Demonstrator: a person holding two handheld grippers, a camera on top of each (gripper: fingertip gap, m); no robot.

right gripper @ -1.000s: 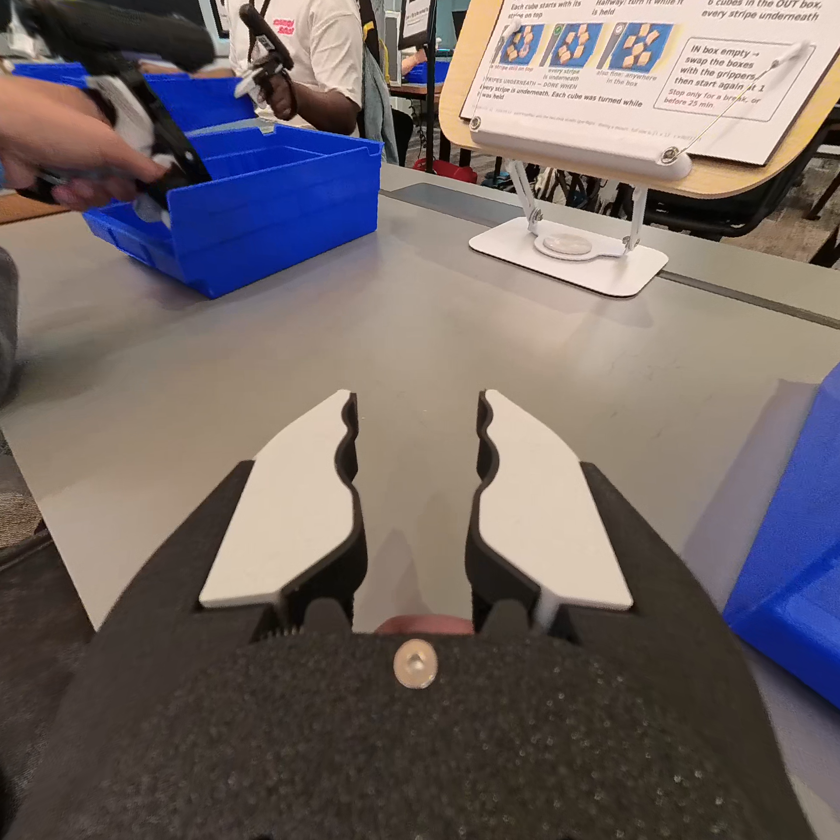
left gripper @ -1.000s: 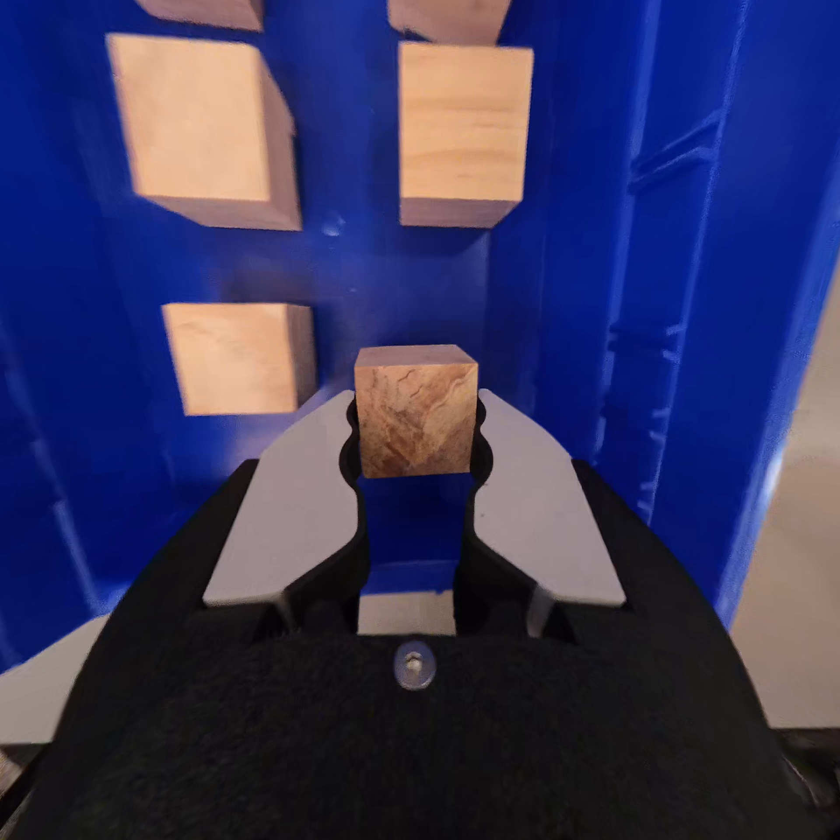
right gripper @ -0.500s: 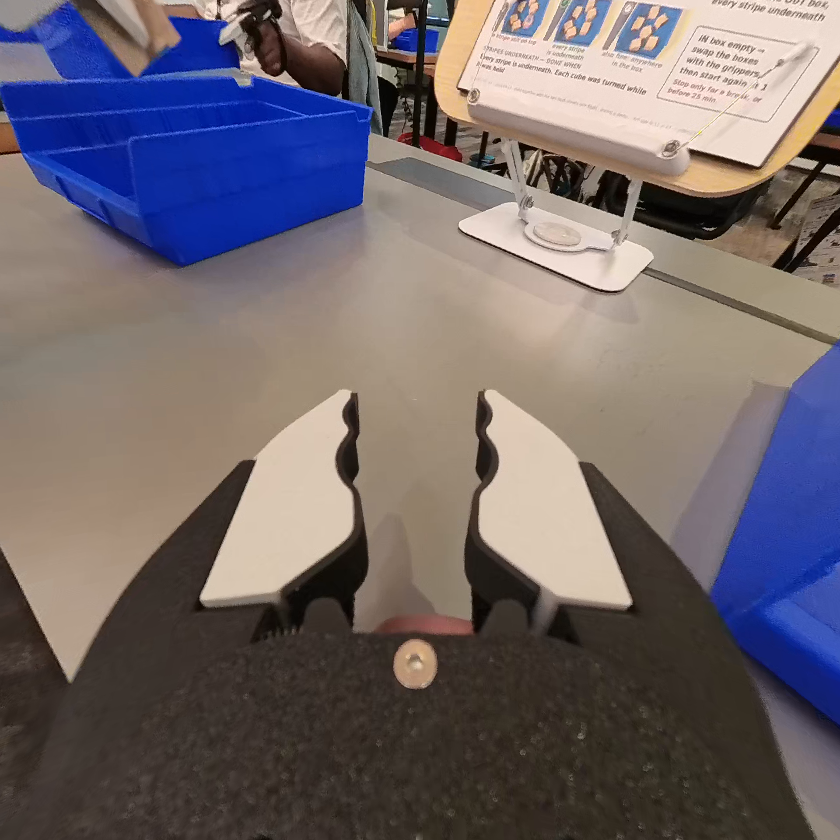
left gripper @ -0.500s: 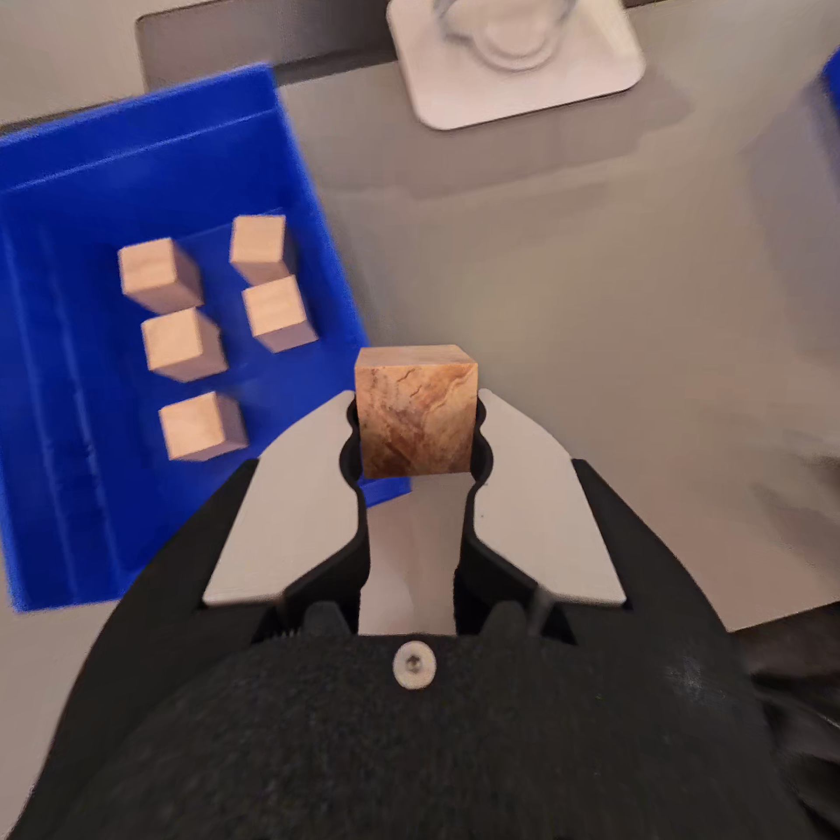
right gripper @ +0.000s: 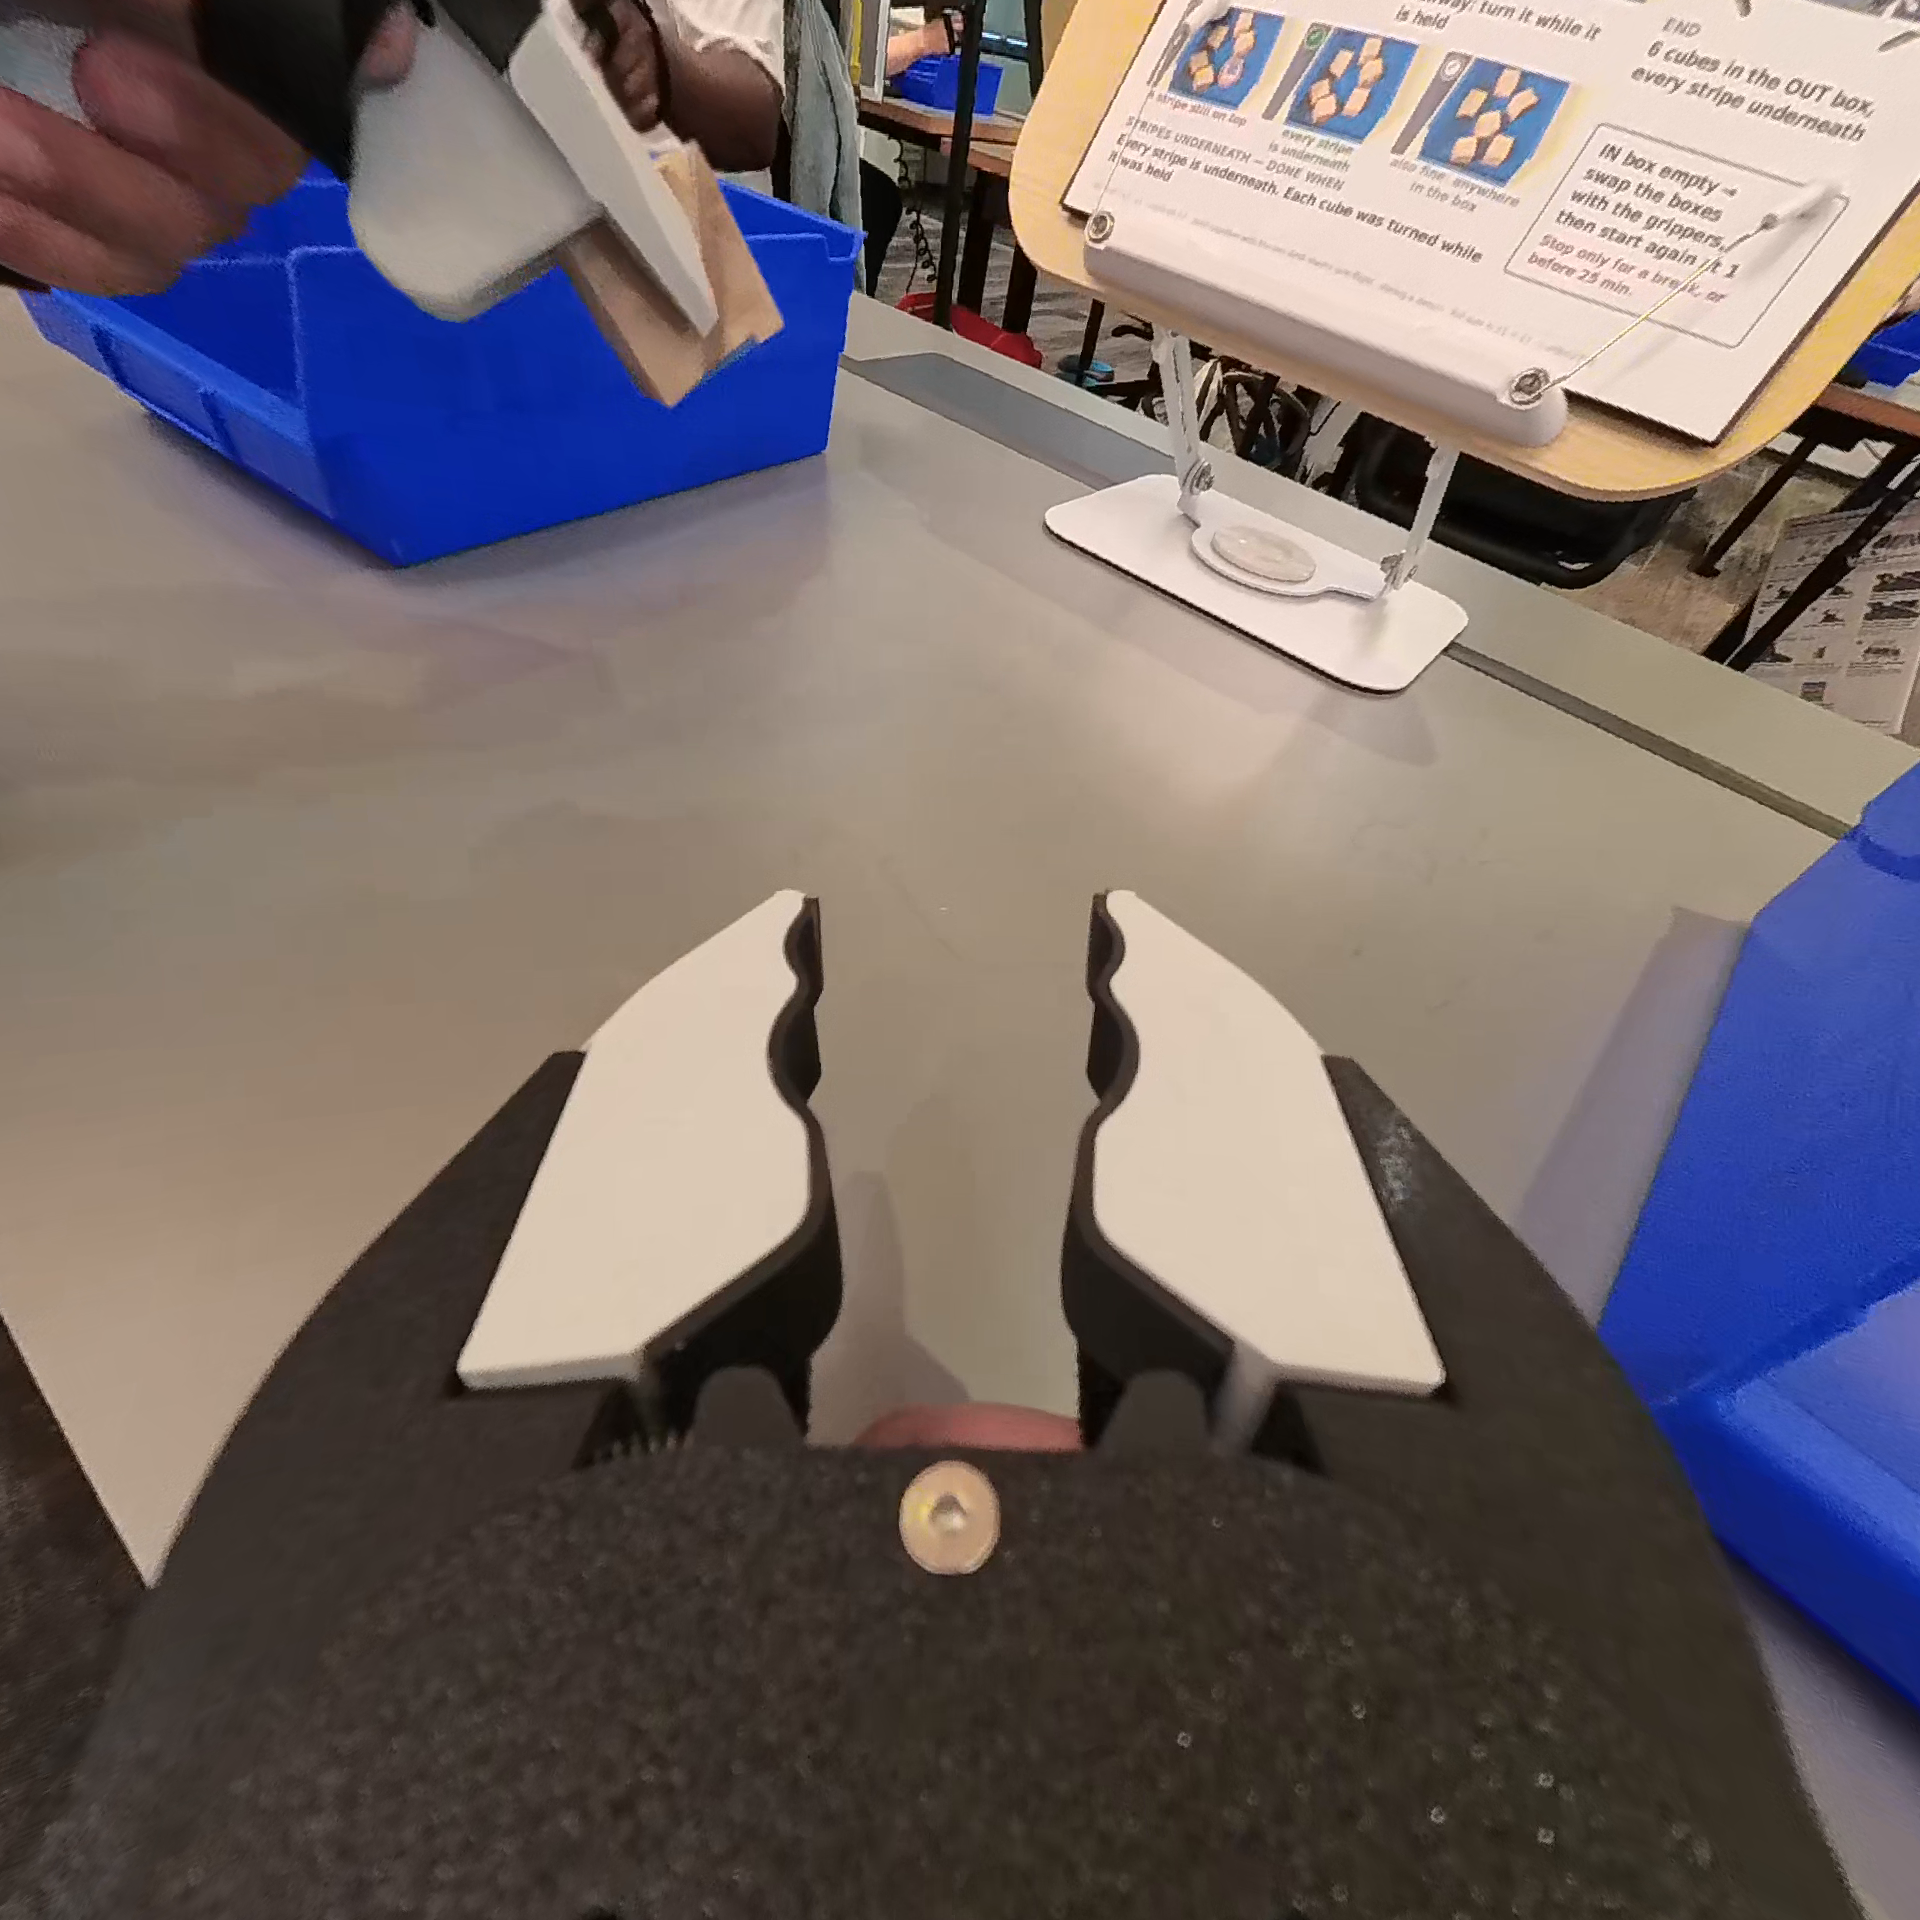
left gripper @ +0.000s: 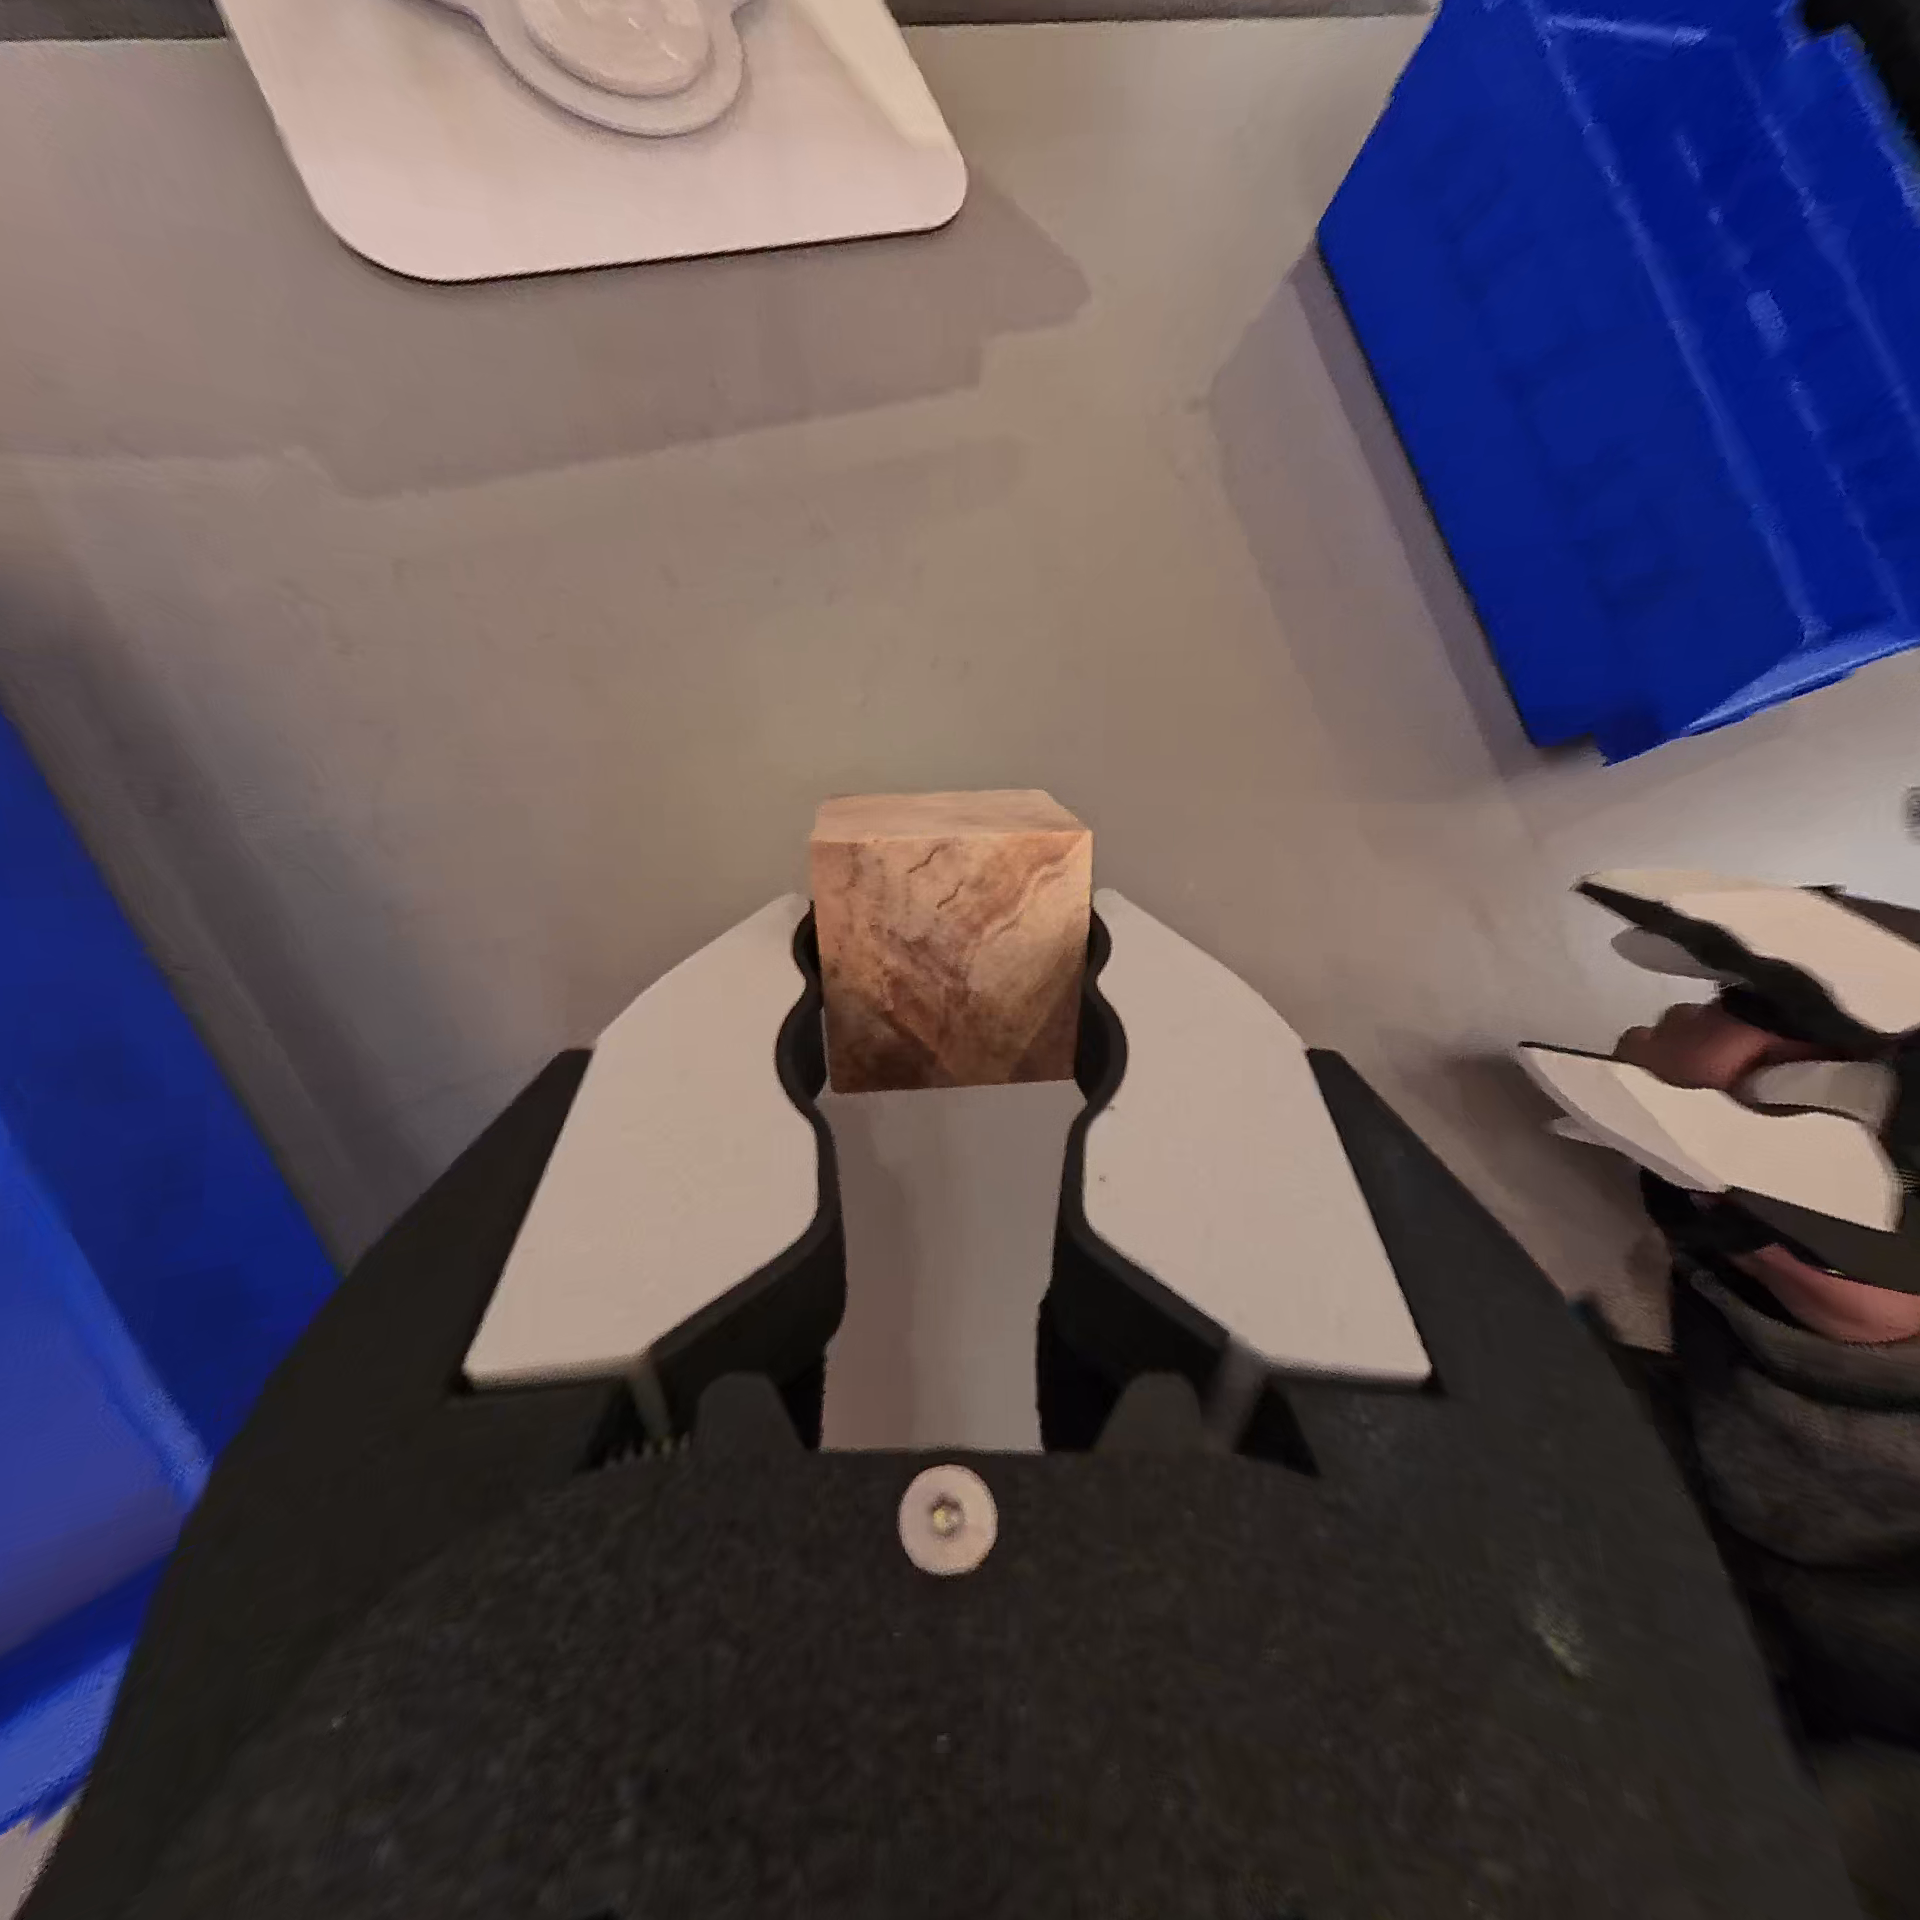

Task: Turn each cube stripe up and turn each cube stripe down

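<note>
While gripped by left gripper [left gripper: 951, 961], cube [left gripper: 948, 951] between two blue bins [right gripper: 582, 436].

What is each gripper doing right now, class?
Left gripper: shut on the wooden cube, held above the table.
Right gripper: open, holding nothing.

A printed sheet [right gripper: 1538, 135] with black and red writing and small pictures of cubes in blue boxes lies clipped on a tilted wooden board [right gripper: 1049, 197] on a white stand [right gripper: 1262, 566]. More printed paper [right gripper: 1844, 613] sits far right.
</note>
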